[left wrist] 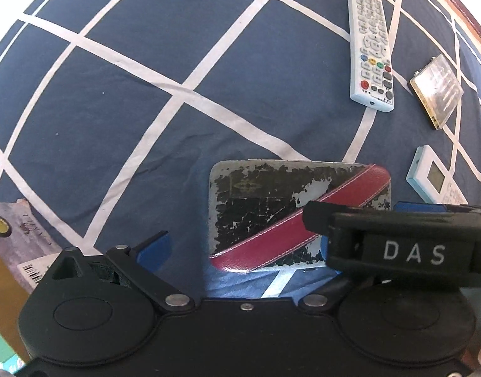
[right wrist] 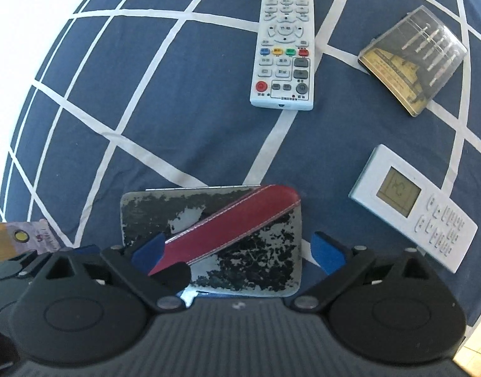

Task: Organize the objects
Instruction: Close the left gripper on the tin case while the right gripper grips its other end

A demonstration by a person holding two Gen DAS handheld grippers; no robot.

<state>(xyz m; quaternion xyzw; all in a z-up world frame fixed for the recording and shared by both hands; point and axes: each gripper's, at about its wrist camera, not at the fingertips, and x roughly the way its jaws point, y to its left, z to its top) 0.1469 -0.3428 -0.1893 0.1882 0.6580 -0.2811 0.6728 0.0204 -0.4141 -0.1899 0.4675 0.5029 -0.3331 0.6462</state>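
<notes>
A worn silver-and-black case with a red diagonal stripe point(left wrist: 272, 213) point(right wrist: 237, 235) lies flat on the blue checked cloth. My left gripper point(left wrist: 240, 245) is open, its blue fingers either side of the case's near end. My right gripper point(right wrist: 237, 251) is open too, fingers spread around the case; its left finger point(right wrist: 149, 251) overlaps the case's near left corner. In the left wrist view the right gripper's black body marked DAS point(left wrist: 407, 245) covers the case's right corner. Neither gripper holds anything.
A long white TV remote point(left wrist: 371, 47) point(right wrist: 284, 37), a clear box of small tools point(left wrist: 437, 89) point(right wrist: 413, 59) and a white remote with a screen point(left wrist: 435, 177) point(right wrist: 410, 204) lie to the right. A paper packet point(left wrist: 23, 238) point(right wrist: 23, 238) lies at the left.
</notes>
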